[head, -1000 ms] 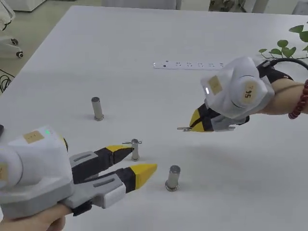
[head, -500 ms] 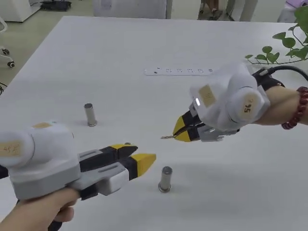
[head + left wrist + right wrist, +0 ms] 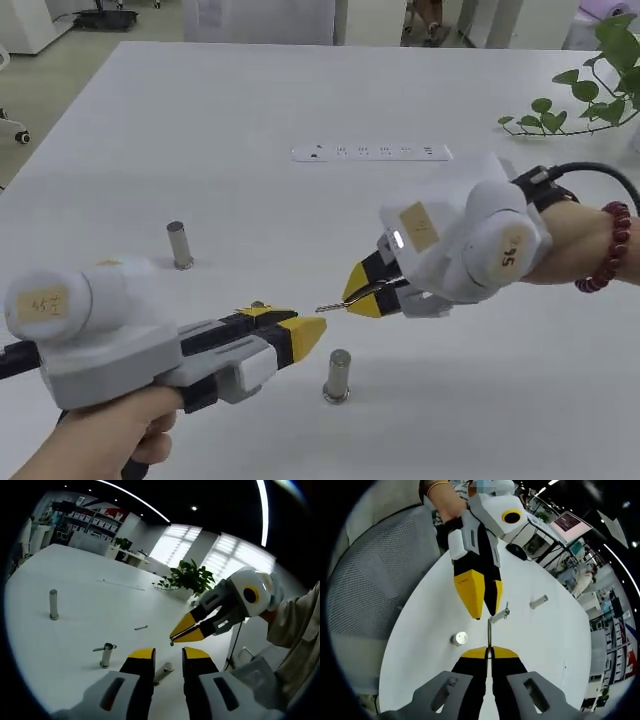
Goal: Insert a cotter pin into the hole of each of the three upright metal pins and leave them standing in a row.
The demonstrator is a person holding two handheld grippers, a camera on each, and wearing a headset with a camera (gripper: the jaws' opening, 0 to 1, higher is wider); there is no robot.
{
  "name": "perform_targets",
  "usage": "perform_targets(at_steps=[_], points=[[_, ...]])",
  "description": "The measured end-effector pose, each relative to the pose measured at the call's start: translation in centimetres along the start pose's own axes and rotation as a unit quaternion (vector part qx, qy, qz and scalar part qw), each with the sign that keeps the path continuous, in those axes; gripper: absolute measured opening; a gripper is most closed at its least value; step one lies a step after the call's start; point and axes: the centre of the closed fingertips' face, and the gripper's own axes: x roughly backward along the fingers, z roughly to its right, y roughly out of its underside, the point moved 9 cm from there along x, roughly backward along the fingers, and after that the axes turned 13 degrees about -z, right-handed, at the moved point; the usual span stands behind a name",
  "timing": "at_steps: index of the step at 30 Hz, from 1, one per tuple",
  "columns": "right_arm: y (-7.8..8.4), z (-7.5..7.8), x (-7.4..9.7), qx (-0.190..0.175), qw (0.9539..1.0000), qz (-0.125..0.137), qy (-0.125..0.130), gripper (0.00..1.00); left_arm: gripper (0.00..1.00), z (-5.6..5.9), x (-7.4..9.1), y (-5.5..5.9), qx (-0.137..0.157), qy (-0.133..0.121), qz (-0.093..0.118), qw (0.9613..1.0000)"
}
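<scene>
- The right claw point(image 3: 350, 298) is pinched together on a cotter pin point(image 3: 330, 306). It grips the pin by one end, so the free end pokes out ahead of the tips, roughly level and up off the table point(image 3: 300, 210).
- That free end lies just beside the tip of the left claw point(image 3: 169, 655), whose jaws stand a little apart with nothing between them (the gap is plain in the left gripper view).
- The near metal pin point(image 3: 337, 375) stands upright and bare on the table, below the tips of both claws.
- The middle metal pin point(image 3: 105, 655) stands upright with a second cotter pin point(image 3: 98, 649) through its top. In the head view the left claw hides most of it.
- The far metal pin point(image 3: 180, 245) stands upright and bare, well apart from the other two.
- A loose cotter pin point(image 3: 141, 627) lies flat on the table beyond the middle metal pin.
</scene>
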Motion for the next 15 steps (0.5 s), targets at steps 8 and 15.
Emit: perform_targets(at_steps=[8, 15], points=[[-0.6, -0.5, 0.1, 0.003, 1.0000, 0.005, 0.001, 0.03, 0.15, 0.2, -0.4, 0.1, 0.029, 0.016, 0.005, 0.9994], [-1.1, -0.7, 0.3, 0.004, 0.9999, 0.010, 0.004, 0.03, 0.08, 0.7, -0.7, 0.2, 0.034, 0.016, 0.000, 0.9993]])
